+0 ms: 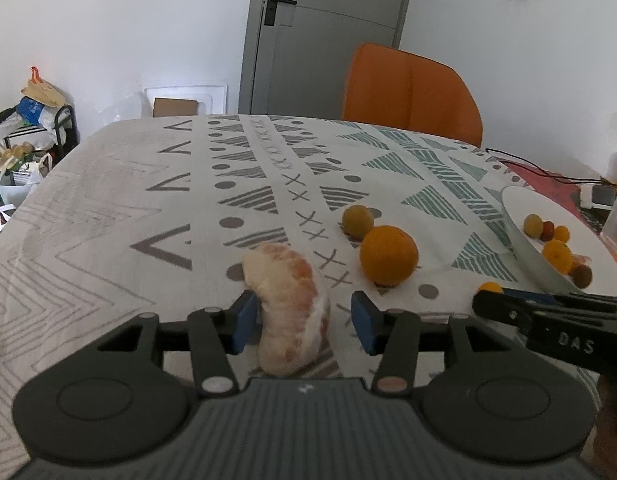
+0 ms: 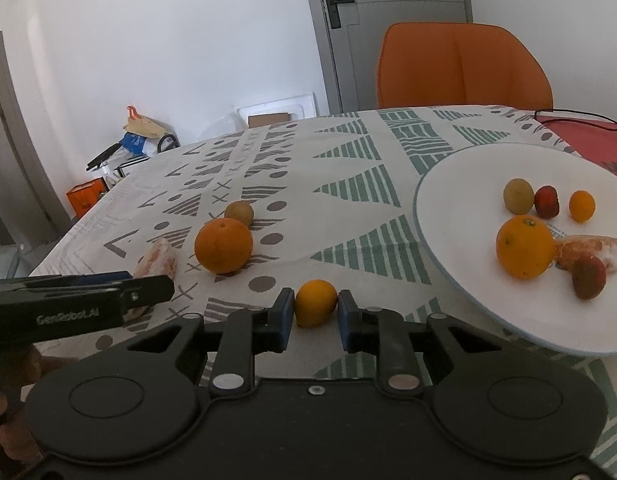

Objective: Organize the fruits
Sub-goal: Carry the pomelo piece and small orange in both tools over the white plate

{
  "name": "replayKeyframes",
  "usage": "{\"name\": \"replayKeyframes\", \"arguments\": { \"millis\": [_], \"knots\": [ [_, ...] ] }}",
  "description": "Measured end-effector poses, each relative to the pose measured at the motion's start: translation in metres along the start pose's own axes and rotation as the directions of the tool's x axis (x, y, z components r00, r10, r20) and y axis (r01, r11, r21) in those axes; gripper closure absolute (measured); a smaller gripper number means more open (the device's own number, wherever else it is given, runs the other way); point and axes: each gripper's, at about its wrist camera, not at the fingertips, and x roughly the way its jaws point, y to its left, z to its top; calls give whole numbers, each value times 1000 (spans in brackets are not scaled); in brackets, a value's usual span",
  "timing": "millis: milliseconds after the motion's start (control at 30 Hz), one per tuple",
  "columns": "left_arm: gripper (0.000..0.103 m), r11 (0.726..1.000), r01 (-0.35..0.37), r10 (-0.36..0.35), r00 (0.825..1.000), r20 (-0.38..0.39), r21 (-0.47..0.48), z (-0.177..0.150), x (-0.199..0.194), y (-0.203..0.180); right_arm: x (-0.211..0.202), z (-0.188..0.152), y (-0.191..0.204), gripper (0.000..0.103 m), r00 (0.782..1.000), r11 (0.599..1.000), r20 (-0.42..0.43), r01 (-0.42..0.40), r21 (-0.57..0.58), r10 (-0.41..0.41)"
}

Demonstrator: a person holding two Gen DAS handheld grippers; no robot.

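Note:
A peeled citrus piece [image 1: 290, 304] lies on the patterned tablecloth between the jaws of my left gripper [image 1: 304, 320]. The left pad touches it and the right pad stands clear, so this gripper is open. My right gripper [image 2: 315, 316] is shut on a small orange fruit [image 2: 314, 302] low over the cloth, beside the white plate [image 2: 468, 168]. On the plate lie several fruits, among them an orange [image 2: 525, 247] and another peeled piece [image 2: 592, 250]. A large orange [image 1: 388, 256] and a small yellow-green fruit [image 1: 358, 220] rest on the cloth ahead of both grippers.
An orange chair [image 1: 412, 88] stands at the table's far side before a grey door. A red mat [image 2: 588, 136] with a black cable lies behind the plate. Bags and a rack [image 1: 24, 136] clutter the floor past the table's left edge.

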Motion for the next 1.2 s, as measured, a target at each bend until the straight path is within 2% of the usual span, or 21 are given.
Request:
{"name": "replayKeyframes", "arguments": {
  "millis": [333, 467, 600, 1200],
  "knots": [
    [53, 999, -41, 40, 999, 19, 22, 2, 8, -6, 4, 0, 4, 77, 1000, 999, 10, 20, -30, -20],
    [64, 997, -67, 65, 997, 34, 47, -1, 8, -8, 3, -2, 8, 81, 999, 998, 21, 44, -49, -43],
    [65, 998, -51, 51, 999, 20, 29, 3, 6, -4, -1, 0, 4, 82, 999, 999, 20, 46, -25, -46],
    [66, 996, -55, 46, 991, 125, 69, 14, -45, -32, -52, 7, -9, 82, 989, 999, 145, 42, 1, -42]
  ]
}}
